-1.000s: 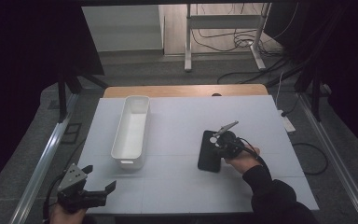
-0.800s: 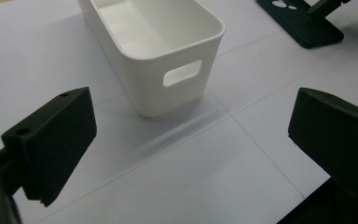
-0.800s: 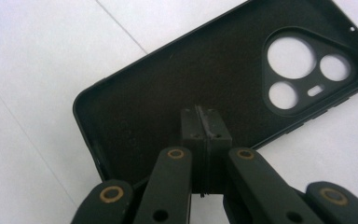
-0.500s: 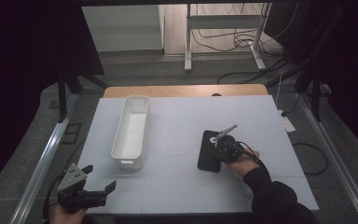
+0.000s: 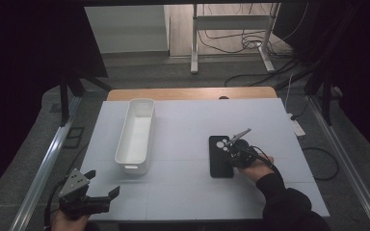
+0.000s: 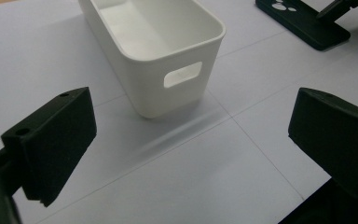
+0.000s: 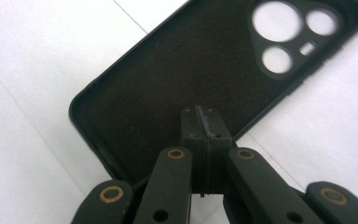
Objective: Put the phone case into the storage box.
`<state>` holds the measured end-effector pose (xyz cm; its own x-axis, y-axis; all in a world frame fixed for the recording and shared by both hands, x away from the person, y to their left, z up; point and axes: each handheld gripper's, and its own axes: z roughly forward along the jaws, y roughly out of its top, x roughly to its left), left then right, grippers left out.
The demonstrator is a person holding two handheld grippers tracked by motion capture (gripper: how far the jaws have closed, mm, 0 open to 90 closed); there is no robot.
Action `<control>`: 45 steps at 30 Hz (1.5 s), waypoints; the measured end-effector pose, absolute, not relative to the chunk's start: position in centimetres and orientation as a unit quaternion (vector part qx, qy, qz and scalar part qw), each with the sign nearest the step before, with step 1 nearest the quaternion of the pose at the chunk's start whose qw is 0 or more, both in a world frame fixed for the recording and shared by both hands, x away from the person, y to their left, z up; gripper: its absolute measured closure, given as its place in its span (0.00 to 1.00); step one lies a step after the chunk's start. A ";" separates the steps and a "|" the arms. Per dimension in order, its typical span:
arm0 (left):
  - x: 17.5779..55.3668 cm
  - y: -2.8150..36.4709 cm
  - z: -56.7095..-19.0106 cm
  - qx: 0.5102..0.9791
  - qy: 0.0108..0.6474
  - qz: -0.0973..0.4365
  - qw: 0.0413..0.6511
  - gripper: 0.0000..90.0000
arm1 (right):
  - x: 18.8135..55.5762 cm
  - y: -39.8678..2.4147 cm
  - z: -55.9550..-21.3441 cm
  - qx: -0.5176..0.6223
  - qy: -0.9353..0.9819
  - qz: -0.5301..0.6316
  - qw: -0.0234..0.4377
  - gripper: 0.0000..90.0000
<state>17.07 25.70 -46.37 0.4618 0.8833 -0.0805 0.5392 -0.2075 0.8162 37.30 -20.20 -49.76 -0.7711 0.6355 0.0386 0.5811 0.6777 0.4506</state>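
A black phone case (image 5: 220,163) lies inside-up on the white table (image 5: 188,192), right of centre, its camera cut-outs at the far end. My right gripper (image 5: 231,156) rests at the case's right long edge, jaws shut. In the right gripper view the gripper (image 7: 199,116) has both pads pressed flat together over the case's (image 7: 177,70) inner face near its rim; I cannot tell if the rim is pinched. My left gripper (image 5: 101,184) hovers open at the table's near left corner. Its jaws stand wide apart around nothing (image 6: 191,140), facing a white bin (image 6: 168,88).
The long white bin (image 5: 125,147) is empty and stands left of centre, running front to back, a handle slot in its near end. The left gripper view also catches the case (image 6: 303,25) and the right gripper (image 6: 338,7) at the top right. Table frame rails flank both sides.
The right hand has crept slightly toward the near edge along the case. The left gripper and the bin have stayed put.
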 end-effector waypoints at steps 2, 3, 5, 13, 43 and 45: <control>17.1 25.7 -46.4 0.748 0.475 0.208 0.413 0.02 | 37.4 -20.5 -49.7 0.335 0.914 0.222 0.064 1.00; 17.1 25.7 -46.4 0.748 0.475 0.208 0.413 0.02 | 37.5 -20.7 -49.7 0.338 0.912 0.221 0.066 1.00; 17.1 25.7 -46.4 0.748 0.475 0.208 0.413 0.02 | 37.6 -20.8 -49.7 0.338 0.912 0.220 0.068 1.00; 17.1 25.8 -46.4 0.747 0.477 0.207 0.415 0.02 | 38.2 -21.7 -49.7 0.347 0.910 0.210 0.083 1.00; 17.2 25.8 -46.4 0.746 0.477 0.206 0.415 0.02 | 37.6 -22.7 -47.6 0.361 0.888 0.258 0.117 0.80; 17.2 25.8 -46.4 0.746 0.478 0.206 0.416 0.02 | 37.5 -22.7 -47.4 0.357 0.890 0.258 0.118 0.69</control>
<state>17.16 25.80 -46.37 0.4589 0.8839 -0.0898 0.5417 -0.1983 0.8169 37.51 -22.71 -47.39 -0.7171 0.6964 -0.0263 0.5743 0.6119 0.5439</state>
